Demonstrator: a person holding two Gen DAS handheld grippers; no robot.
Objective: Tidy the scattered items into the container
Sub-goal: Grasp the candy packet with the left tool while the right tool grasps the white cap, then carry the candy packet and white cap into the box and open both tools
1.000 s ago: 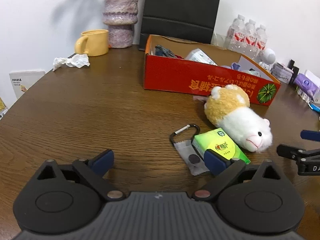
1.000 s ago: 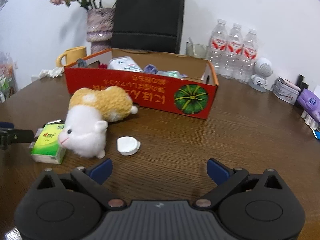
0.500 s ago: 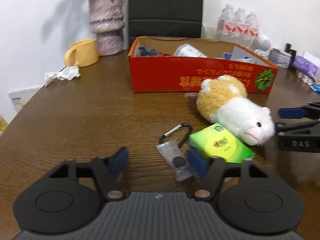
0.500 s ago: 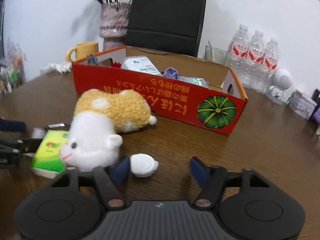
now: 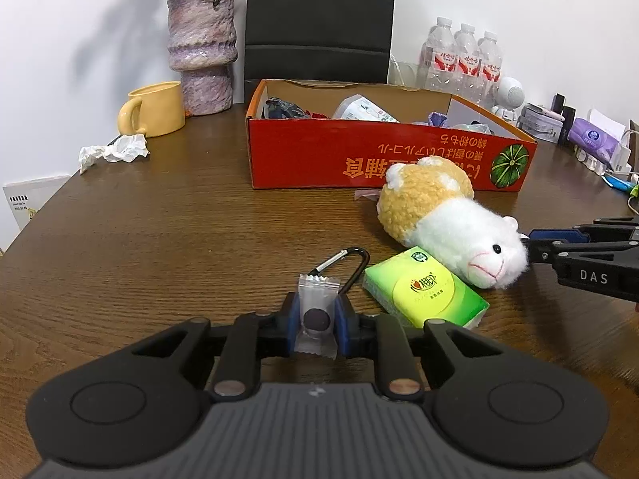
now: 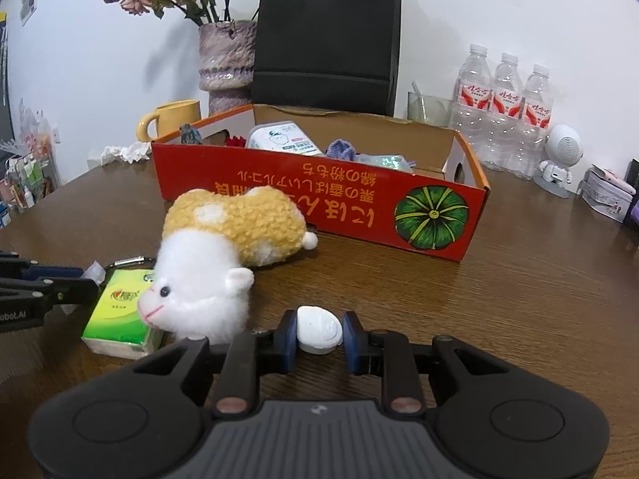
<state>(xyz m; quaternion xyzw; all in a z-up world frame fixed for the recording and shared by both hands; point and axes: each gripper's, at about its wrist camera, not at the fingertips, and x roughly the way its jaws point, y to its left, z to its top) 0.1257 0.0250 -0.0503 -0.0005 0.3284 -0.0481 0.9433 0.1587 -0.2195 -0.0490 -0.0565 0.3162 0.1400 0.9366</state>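
Note:
On the brown table, my left gripper (image 5: 316, 321) is shut on a clear sweet packet (image 5: 315, 293) with a dark disc inside. A black carabiner (image 5: 353, 263) lies just behind it, and a green tissue pack (image 5: 427, 295) to its right. A yellow and white plush hamster (image 5: 447, 223) rests its snout on that pack. My right gripper (image 6: 318, 335) is closing, its blue pads touching both sides of a small white cap (image 6: 319, 329). The red cardboard box (image 6: 319, 199) stands behind, with several items inside.
A yellow mug (image 5: 153, 109), a purple vase (image 5: 201, 48) and crumpled tissue (image 5: 114, 151) sit at the back left. A black bag (image 6: 325, 36) stands behind the box. Water bottles (image 6: 507, 111), a white figurine (image 6: 561, 155) and tins crowd the back right.
Both grippers went from wide open to closed, the left around the sweet packet and the right around the white cap. Both views have drawn nearer to these items.

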